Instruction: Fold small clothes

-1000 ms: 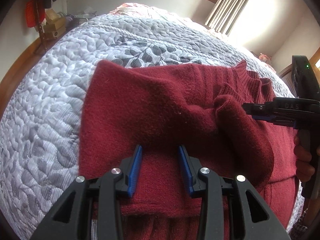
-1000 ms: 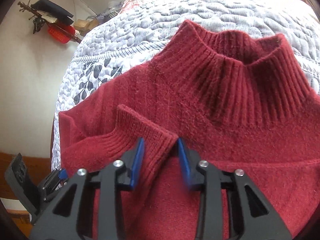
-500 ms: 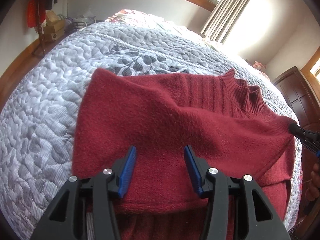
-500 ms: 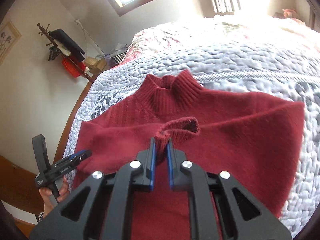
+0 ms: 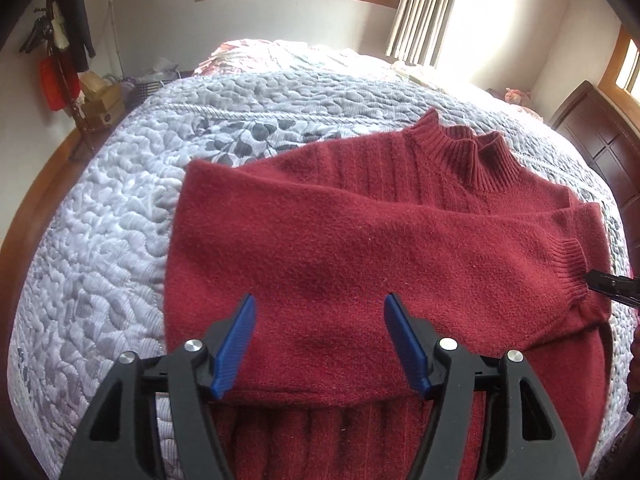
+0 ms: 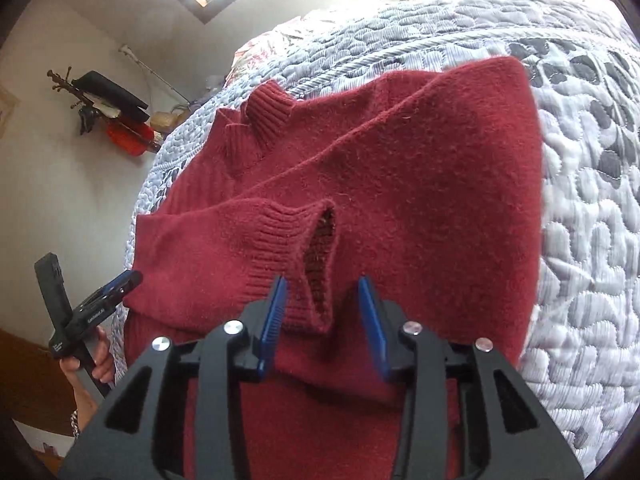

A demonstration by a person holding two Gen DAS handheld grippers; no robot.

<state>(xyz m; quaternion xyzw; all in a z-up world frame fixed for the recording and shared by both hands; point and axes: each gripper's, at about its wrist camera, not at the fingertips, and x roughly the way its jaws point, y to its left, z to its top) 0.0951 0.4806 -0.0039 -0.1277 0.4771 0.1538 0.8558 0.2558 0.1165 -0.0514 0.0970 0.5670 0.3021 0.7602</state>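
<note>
A dark red knitted sweater (image 5: 340,240) lies flat on the bed, ribbed collar (image 5: 464,148) at the far side. One sleeve is laid across the body, and its ribbed cuff (image 5: 570,268) rests near the sweater's right edge. My left gripper (image 5: 319,322) hovers open over the lower part of the body with nothing between its pads. In the right wrist view the cuff (image 6: 280,236) lies on the sweater (image 6: 420,184), its mouth gaping between the spread pads of my open right gripper (image 6: 323,314). A hand holds the left gripper (image 6: 108,296) at the sweater's far edge.
A grey-white quilted bedspread (image 5: 100,240) covers the bed, with bare quilt left of and beyond the sweater. A wooden bed frame (image 5: 40,184) curves along the left. A coat rack with dark clothes and a red bag (image 5: 60,60) stands by the wall. A dark dresser (image 5: 600,140) is at right.
The right gripper, shut on the cuff half a second ago, has carried the sleeve across the body and opened, leaving the cuff lying on the sweater. The left gripper has opened wider.
</note>
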